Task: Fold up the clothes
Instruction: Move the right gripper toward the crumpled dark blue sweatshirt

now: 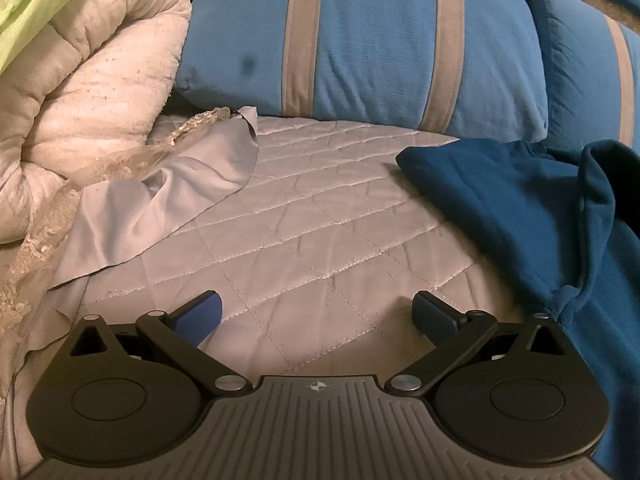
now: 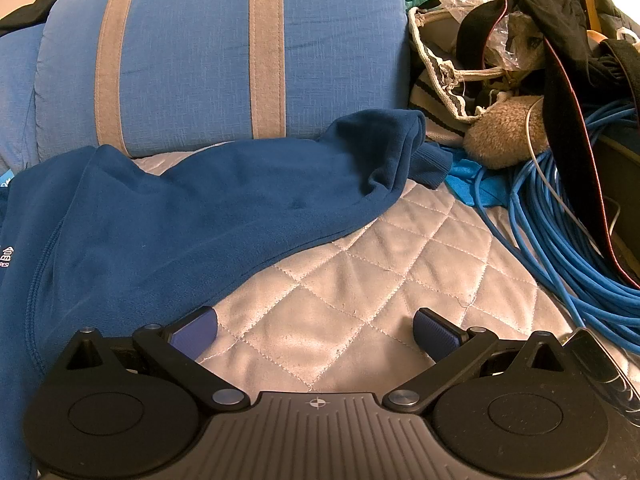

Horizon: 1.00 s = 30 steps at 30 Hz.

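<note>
Dark blue sweatshirt lies spread and rumpled on the quilted bedcover, not folded into any neat stack. One sleeve runs out from the body toward the striped blue pillow, cuff bunched at the pillow's foot. White lettering shows at the body's edge in the right wrist view.

Sweatshirt as landmark. Right gripper sits just beside it, over bare quilt; the cloth edge comes almost to its left-hand fingertip. Jaws stand wide apart, nothing between them. Left gripper is on the sweatshirt's other side, also spread wide and empty, with the garment off to its right and a folded edge rising near that side of the frame.

Key relation: the garment lies between the two grippers, sleeve's long axis running from the body up and away toward the pillow. Right gripper judged nearer to the sleeve; left gripper nearer the body's far corner.

Outward from the sweatshirt: pale grey cloth with lace trim beyond the left gripper, rolled cream comforter past that. Beyond the sleeve cuff, a coil of blue cable and a heap of clutter.

Stage: the spread fits either a garment awaiting folding or one mid-fold; the frames do not settle it.
</note>
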Tool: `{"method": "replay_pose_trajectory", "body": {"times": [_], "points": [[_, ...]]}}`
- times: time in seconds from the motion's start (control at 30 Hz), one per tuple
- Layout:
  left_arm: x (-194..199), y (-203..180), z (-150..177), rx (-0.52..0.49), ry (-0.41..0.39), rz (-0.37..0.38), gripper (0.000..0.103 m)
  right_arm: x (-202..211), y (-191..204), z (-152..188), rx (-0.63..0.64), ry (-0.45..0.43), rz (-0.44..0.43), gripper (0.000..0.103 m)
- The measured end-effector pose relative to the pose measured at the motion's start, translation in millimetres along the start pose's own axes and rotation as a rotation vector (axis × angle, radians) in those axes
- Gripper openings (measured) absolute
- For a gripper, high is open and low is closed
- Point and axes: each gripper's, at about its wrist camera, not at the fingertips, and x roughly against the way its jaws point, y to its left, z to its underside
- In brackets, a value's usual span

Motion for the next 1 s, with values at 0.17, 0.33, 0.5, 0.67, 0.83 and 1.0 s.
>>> {"method": "replay_pose_trajectory", "body": {"times": [0.17,0.33,0.5,0.67,0.83,1.0], "points": [[0,-3,0,-0.008,-0.008,-0.008,0.103,1,5,-1,0.002,0.006,0.020,0.103],[1,-2,0,-0.022,-0.003,-0.007,0.103,6,10,3,0.001,0.005,0.058,0.103],[11,2,-4,-0.004,0.038,0.010,0.103,13,9,6,-0.032,0.006,0.073,0.103],[24,10,-7,0.025,0.077,0.031,0.103,28,6,10,-0.046,0.024,0.036,0.103],[63,16,-10,0.022,0.061,0.071,0.103,41,2,10,-0.044,0.058,-0.031,0.103],[109,5,-18,-0.039,0.018,0.108,0.103,48,11,8,0.012,0.055,-0.055,0.103]]}}
